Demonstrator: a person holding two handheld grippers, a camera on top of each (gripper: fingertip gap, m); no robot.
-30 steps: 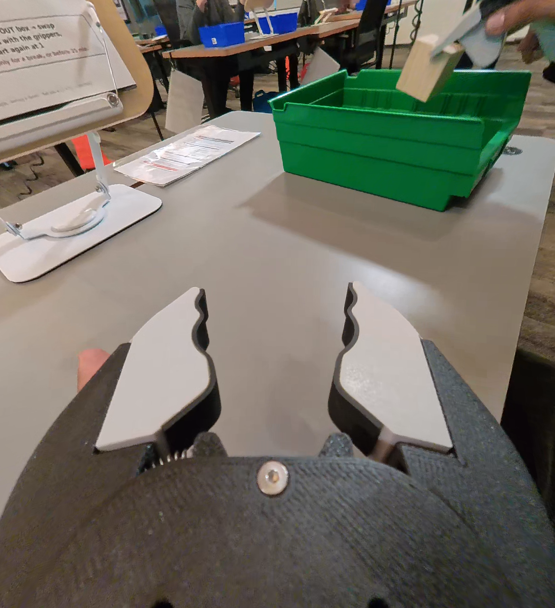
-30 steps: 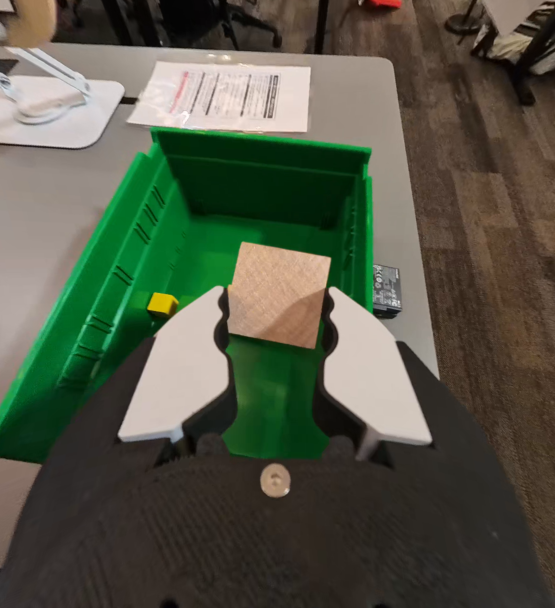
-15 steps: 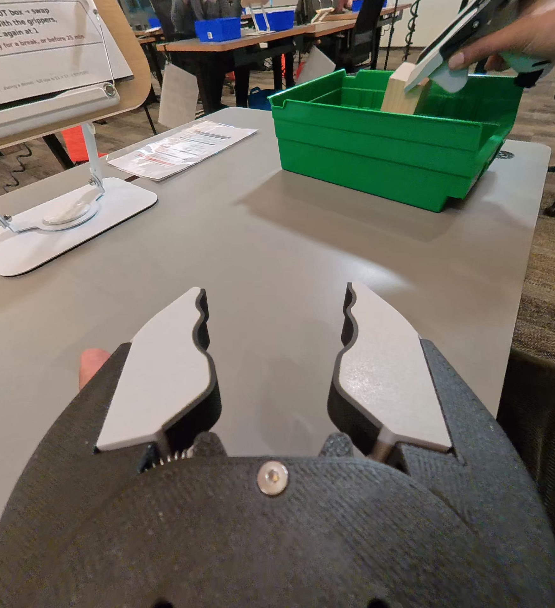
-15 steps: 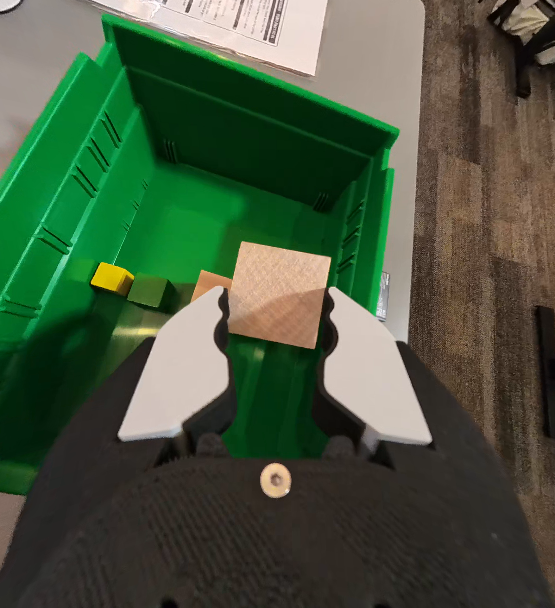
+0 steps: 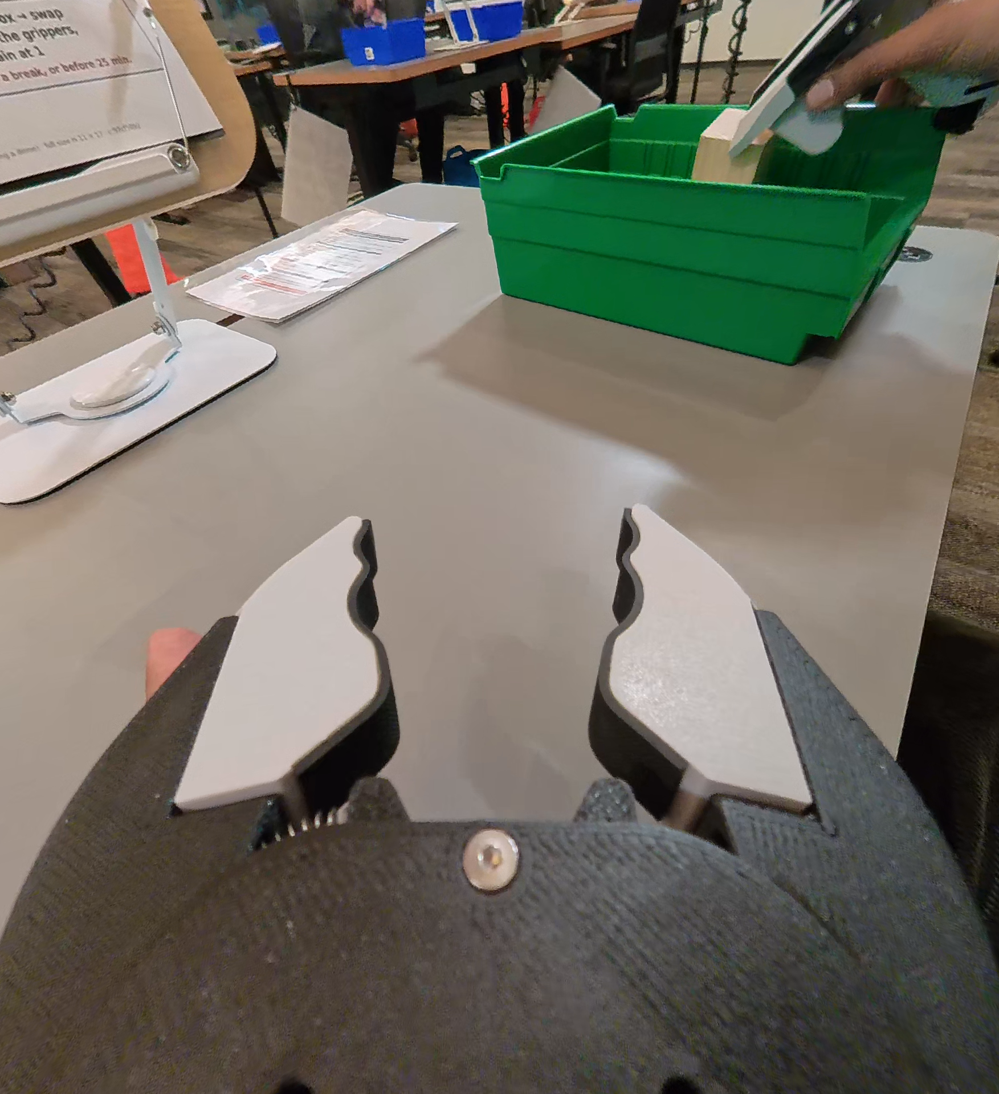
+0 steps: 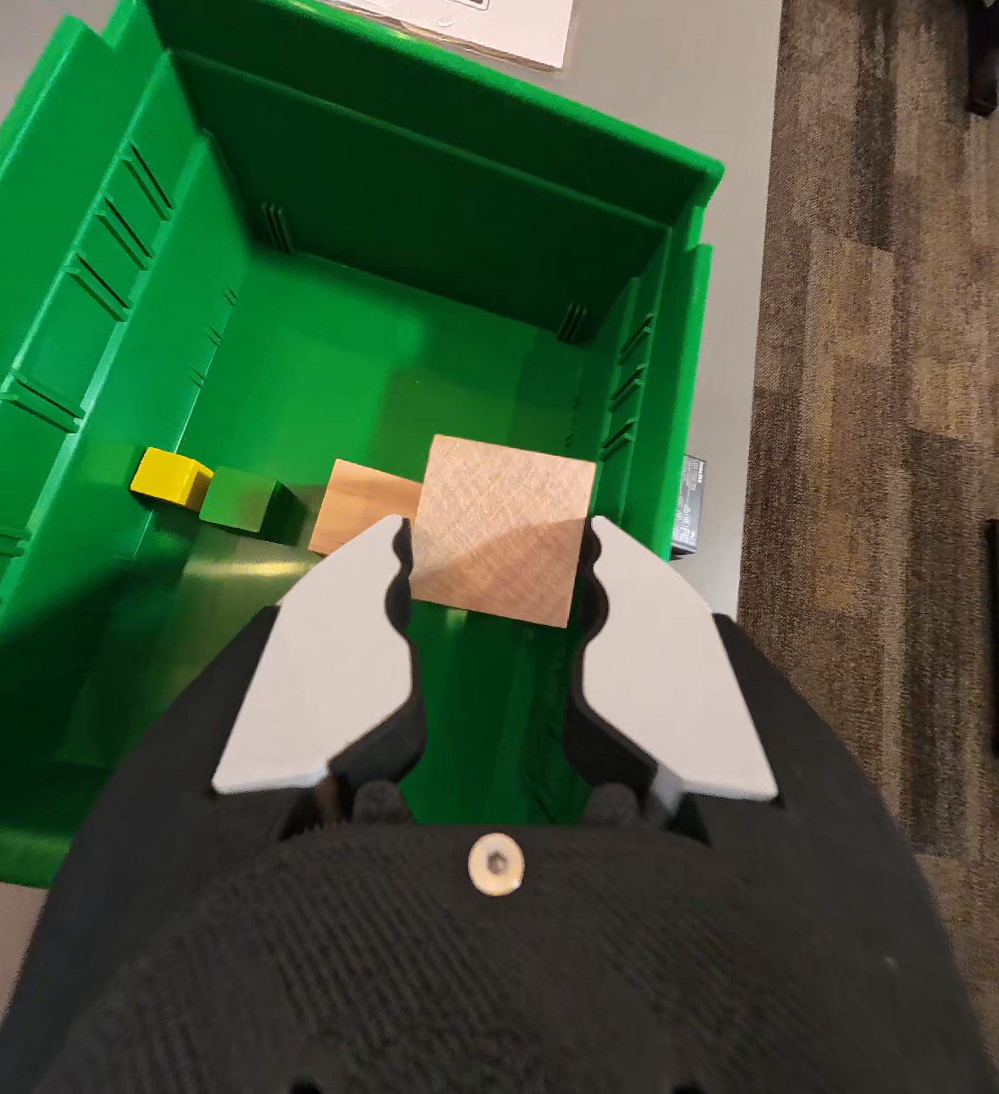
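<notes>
The right gripper (image 6: 497,533) is gripping a square pale wooden block (image 6: 500,527) inside a green plastic bin (image 5: 662,260) on the grey counter (image 5: 485,426); the left gripper (image 5: 497,568) is hovering with fingers spread, holding nothing, in an office with brown carpet (image 6: 899,355).

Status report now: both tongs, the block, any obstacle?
Left tongs open, empty, over grey table. Right tongs shut on wooden block inside green bin. Second wooden block lies close beneath.

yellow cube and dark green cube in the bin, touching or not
Touching. The right wrist view shows the yellow cube pressed corner to side against the green cube on the floor of the green bin, with no gap between them.
</notes>
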